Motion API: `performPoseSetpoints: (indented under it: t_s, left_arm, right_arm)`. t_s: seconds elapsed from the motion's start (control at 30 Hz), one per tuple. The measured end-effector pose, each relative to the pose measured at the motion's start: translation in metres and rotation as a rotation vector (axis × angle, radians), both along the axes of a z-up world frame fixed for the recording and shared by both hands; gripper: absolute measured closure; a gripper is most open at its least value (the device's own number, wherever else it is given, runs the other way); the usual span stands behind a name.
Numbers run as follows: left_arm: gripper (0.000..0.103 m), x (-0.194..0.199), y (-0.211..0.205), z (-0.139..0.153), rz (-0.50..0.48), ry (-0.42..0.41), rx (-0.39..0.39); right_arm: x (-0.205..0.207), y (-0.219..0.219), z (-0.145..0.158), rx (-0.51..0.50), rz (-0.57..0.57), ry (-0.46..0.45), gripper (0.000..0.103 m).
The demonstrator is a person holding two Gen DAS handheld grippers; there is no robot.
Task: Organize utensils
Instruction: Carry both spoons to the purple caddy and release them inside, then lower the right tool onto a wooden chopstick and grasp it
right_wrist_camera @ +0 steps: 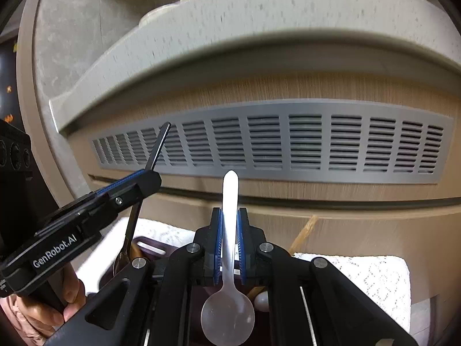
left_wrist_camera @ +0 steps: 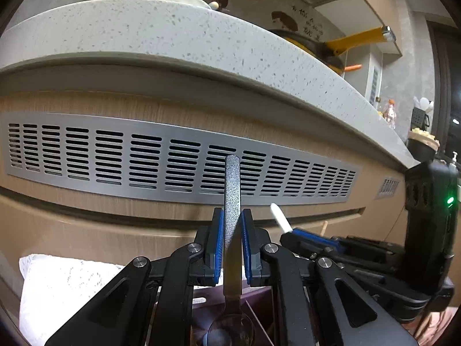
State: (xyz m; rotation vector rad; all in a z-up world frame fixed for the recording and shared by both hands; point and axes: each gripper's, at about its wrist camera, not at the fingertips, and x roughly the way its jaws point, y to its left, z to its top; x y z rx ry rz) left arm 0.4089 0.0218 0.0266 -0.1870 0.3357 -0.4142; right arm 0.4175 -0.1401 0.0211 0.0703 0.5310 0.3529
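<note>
Fingers (left_wrist_camera: 219, 239) of both grippers are clamped on handles: left gripper (left_wrist_camera: 232, 242) on metal spoon (left_wrist_camera: 232, 201), right gripper (right_wrist_camera: 229, 245) on plastic spoon (right_wrist_camera: 229, 311), bowls dangling near me, I guess for dropping into the organizer (right_wrist_camera: 149, 246).

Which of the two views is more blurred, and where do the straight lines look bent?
Right wrist view: more blurred, with the counter edge and vent grille smeared, while the plastic spoon in the right claw stays sharp. Left wrist view: crisper; the grille slots read clearly. Both views: fisheye bends the counter and grille into arcs, and the corners are dark.
</note>
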Motion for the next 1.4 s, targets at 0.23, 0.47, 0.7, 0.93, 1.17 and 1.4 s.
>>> performPoseSetpoints:
  t_s: [0.23,0.47,0.7,0.93,1.17,1.4]
  left_arm:
    - [0.089,-0.011,-0.002,-0.002,0.04,0.004,0.054]
    - [0.073,-0.019,0.009,-0.015,0.036,0.134,0.022]
    - [0.058,-0.055,0.023,-0.014,0.034,0.201,0.008]
    - [0.055,-0.106,0.017,-0.012,-0.013,0.229,0.102]
    - [0.046,-0.14,-0.026,-0.043,-0.223,0.324,0.256]
    - [0.046,-0.152,-0.08,-0.083,-0.394,0.42,0.426]
  right_arm:
    - [-0.001,0.009,-0.02,-0.048,0.014,0.017,0.094]
    - [-0.017,0.013,-0.026,-0.092,0.015,0.051,0.085]
    - [-0.056,-0.008,-0.01,-0.09,-0.024,0.069,0.064]
    - [-0.125,-0.041,-0.005,-0.221,-0.119,0.111,0.047]
    - [-0.184,-0.076,-0.039,-0.34,-0.191,0.26,0.042]
    - [-0.226,-0.086,-0.068,-0.378,-0.186,0.317,0.042]
